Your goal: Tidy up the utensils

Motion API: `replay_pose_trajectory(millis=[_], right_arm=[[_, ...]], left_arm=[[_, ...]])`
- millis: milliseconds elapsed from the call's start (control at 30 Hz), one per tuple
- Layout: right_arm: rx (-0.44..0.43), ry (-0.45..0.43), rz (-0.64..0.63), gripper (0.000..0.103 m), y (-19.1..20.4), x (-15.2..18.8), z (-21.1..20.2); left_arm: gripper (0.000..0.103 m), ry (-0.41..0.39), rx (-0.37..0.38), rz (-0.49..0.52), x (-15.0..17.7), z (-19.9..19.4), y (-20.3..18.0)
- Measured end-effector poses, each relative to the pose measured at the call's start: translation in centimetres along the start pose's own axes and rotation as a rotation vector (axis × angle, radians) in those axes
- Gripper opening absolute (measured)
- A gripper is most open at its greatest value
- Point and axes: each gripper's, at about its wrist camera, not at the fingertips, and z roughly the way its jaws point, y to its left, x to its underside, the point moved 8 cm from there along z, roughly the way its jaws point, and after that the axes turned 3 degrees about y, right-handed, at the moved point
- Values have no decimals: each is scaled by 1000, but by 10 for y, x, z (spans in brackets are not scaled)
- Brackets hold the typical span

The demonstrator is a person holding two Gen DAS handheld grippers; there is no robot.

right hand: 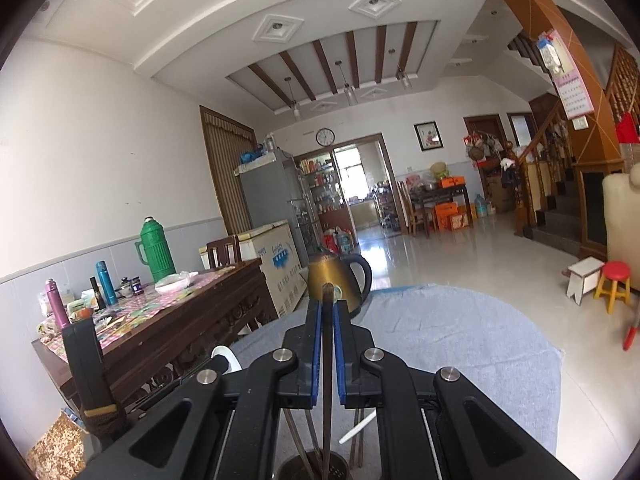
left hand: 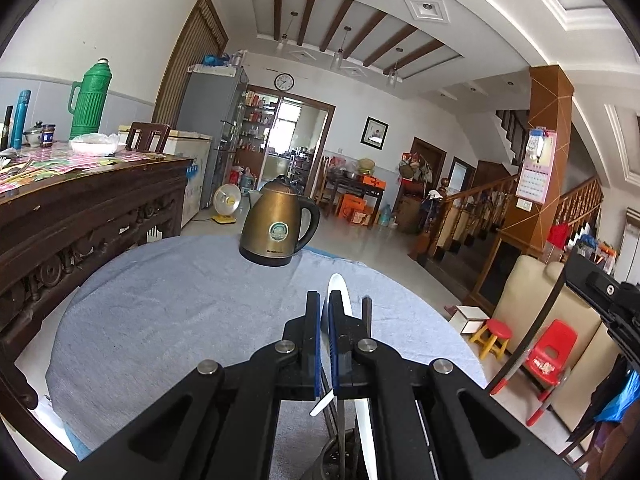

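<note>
My left gripper point(left hand: 325, 300) is shut on a white spoon point(left hand: 339, 286); its pale handle runs up past the blue pads and down below them. A dark perforated utensil holder point(left hand: 340, 456) sits just under it with a dark stick standing in it. My right gripper point(right hand: 328, 308) is shut on a dark chopstick point(right hand: 327, 360) that stands upright, its lower end in the metal holder point(right hand: 316, 468). Other sticks and a white handle point(right hand: 358, 428) lean in that holder. Both grippers hover over the round table with the grey-blue cloth point(left hand: 180, 300).
A brass electric kettle point(left hand: 278, 224) stands at the table's far edge. A dark wooden sideboard point(left hand: 80, 208) with a green thermos point(left hand: 90, 98) and bottles is to the left. Red and yellow stools point(left hand: 496, 336) and a cream sofa point(left hand: 532, 292) stand to the right.
</note>
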Motion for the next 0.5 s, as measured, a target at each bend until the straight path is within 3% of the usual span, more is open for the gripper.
replay_pose_trajectory(millis=[233, 500], right_arm=[[2, 30, 16, 7, -13, 11, 3], [-5, 42, 21, 7, -17, 14, 4]], left_arm=[[3, -42, -38, 49, 19, 5, -4], [3, -8, -55, 63, 35, 7, 0]])
